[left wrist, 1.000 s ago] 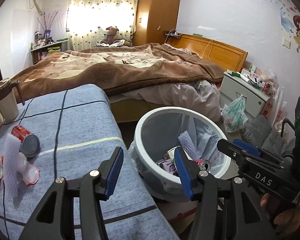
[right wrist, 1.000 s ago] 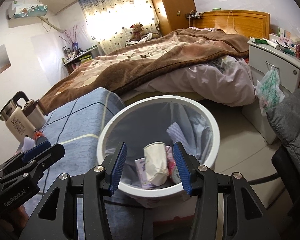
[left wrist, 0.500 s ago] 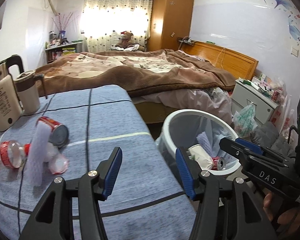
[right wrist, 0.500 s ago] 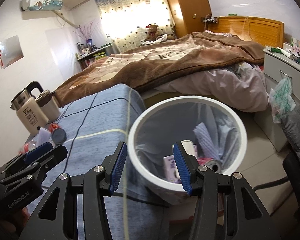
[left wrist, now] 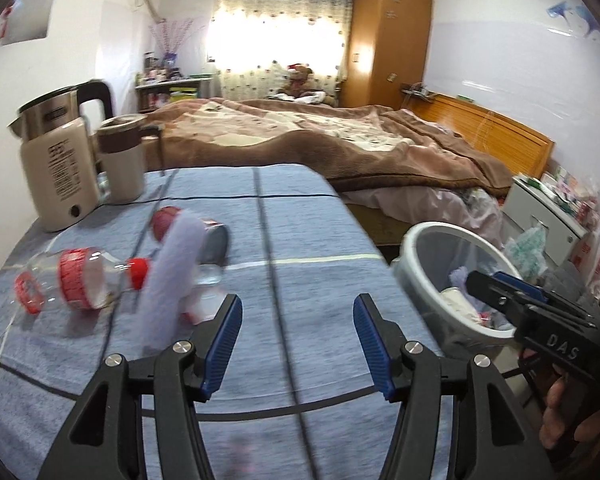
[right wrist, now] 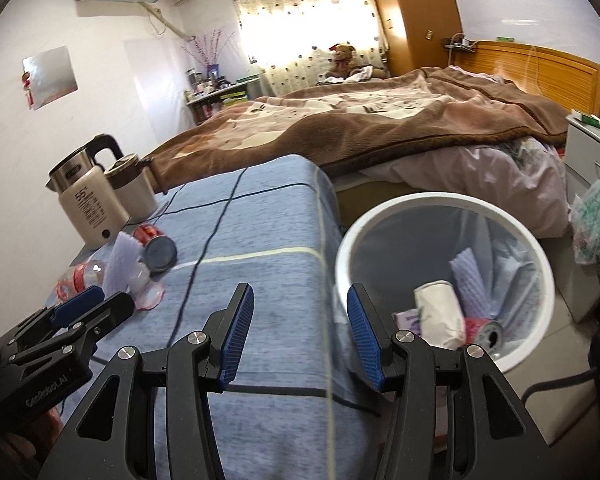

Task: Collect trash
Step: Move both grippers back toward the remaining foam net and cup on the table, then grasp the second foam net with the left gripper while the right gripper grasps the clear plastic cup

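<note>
The trash, a clear bottle (left wrist: 76, 284), red can (left wrist: 204, 236) and white foam strip (left wrist: 172, 280), lies on the blue desk (left wrist: 320, 240) (kettle (left wrist: 58, 164) behind); left tool (left wrist: 298, 344) opening, empty; right tool (right wrist: 300, 336) spread, empty, beside the white bin (right wrist: 444, 200)

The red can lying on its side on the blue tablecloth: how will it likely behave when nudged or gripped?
The red can lies on its side with its round end facing out, so a nudge would probably roll it. It looks like thin metal, likely light and easily dented. Its smooth curved wall may slip.
</note>
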A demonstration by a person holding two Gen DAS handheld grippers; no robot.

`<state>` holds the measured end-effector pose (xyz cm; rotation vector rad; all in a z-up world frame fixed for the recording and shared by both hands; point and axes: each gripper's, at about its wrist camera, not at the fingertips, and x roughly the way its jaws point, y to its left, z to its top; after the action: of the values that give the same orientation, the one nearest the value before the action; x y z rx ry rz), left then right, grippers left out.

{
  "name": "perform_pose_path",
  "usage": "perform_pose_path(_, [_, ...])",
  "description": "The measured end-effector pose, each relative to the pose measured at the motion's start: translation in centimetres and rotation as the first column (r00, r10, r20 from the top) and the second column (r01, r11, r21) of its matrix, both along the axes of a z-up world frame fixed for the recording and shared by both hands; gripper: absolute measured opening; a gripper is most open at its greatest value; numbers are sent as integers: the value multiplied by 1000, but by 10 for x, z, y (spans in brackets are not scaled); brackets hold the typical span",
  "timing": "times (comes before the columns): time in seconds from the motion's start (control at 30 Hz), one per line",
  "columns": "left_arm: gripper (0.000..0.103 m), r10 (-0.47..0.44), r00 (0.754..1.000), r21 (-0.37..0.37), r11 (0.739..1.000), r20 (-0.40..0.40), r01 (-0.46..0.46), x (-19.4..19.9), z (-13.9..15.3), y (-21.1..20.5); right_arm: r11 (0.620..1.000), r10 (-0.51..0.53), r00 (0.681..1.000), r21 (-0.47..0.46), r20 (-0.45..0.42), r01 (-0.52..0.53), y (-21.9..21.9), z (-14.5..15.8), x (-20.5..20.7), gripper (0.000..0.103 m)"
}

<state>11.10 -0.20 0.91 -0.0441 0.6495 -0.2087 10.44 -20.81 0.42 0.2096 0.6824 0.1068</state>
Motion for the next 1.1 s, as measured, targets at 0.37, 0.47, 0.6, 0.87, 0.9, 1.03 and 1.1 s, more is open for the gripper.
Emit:
perform_pose_path(0.37, [61,142,990,-9,990,-22,-143,1,-11,67,996,90,996,-9,-14,-91,45,-5,17,50])
perform_pose_path(0.47, [62,157,987,-6,988,-34,-157,4,-15,79,994,106,994,-10,-22,-107,53,-8,21,50])
perform_pose_path(0.6, [64,156,986,-4,988,-56,-156,12,-22,86,992,124,992,-15,-36,-125,63,-12,29,50])
perform_pose_path(0.87, [64,114,988,21,993,-101,-112,41,-37,84,989,142,988,-26,-65,-144,77,-20,42,50])
perform_pose_path(0.9, [64,105,988,17,994,-111,-104,45,-39,84,989,144,987,-25,-69,-146,79,-21,43,50])
perform_pose_path(1.03, [64,103,987,23,995,-121,-101,57,-42,85,987,153,985,-32,-76,-156,87,-22,47,50])
perform_pose_path(1.1, [64,86,988,12,996,-130,-85,60,-43,85,986,156,985,-37,-77,-160,90,-22,49,50])
